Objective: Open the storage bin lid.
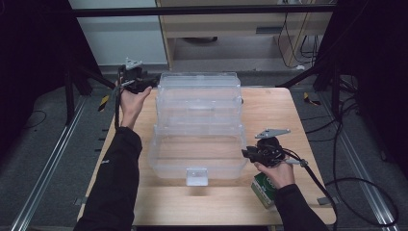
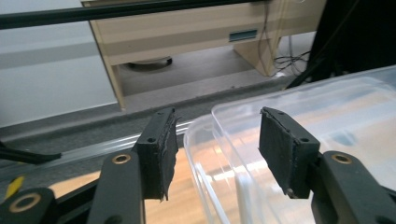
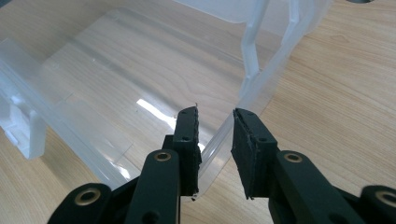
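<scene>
Box: a clear plastic storage box (image 1: 197, 144) stands mid-bench with its lid (image 1: 199, 94) swung up and back; a white latch (image 1: 197, 176) sits on the near wall.
Bench: light wood (image 1: 288, 110), with the box filling most of its middle.
Left tool: the left tool (image 1: 155, 83) is at the far left corner of the raised lid, held up by the left hand (image 1: 133, 98). In the left gripper view (image 2: 215, 144) its jaws stand apart, released, with the lid's rounded corner (image 2: 219, 121) between the pads, touching neither.
Right tool: the right tool (image 1: 246, 153) is at the box's right wall, near the front corner. In the right gripper view (image 3: 215, 144) the thin clear rim of the wall (image 3: 219, 137) runs between the two pads; the left pad lies against it, the right pad stands just off it, so whether it is clenched on the rim I cannot tell.
Carton: a green and white carton (image 1: 263, 189) lies on the bench just beside the right hand (image 1: 276, 172), outside the box.
</scene>
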A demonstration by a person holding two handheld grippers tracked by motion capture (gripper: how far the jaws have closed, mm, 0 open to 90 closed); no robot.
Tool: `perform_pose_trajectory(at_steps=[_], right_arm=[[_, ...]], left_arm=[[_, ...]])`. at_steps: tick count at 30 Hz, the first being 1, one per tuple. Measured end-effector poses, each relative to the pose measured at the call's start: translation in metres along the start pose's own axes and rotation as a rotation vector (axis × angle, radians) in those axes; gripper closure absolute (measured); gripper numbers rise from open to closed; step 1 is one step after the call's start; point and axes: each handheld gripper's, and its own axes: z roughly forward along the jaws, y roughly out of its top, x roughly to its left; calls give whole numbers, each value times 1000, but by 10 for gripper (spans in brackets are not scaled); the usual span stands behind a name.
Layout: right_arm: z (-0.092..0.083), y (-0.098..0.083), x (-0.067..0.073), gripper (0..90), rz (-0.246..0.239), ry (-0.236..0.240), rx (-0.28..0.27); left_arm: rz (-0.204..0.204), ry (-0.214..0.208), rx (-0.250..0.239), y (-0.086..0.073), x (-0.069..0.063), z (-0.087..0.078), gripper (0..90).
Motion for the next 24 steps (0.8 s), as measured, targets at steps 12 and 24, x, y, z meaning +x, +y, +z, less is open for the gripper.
perform_pose_trajectory(at_steps=[12,24], right_arm=[[0,0,-1,713,4,3,2],[1,1,-2,706,8,6,4]], left_arm=[[36,-63,3,-29,-15,-68,416],[81,-98,32,-69,-32,-109,433]])
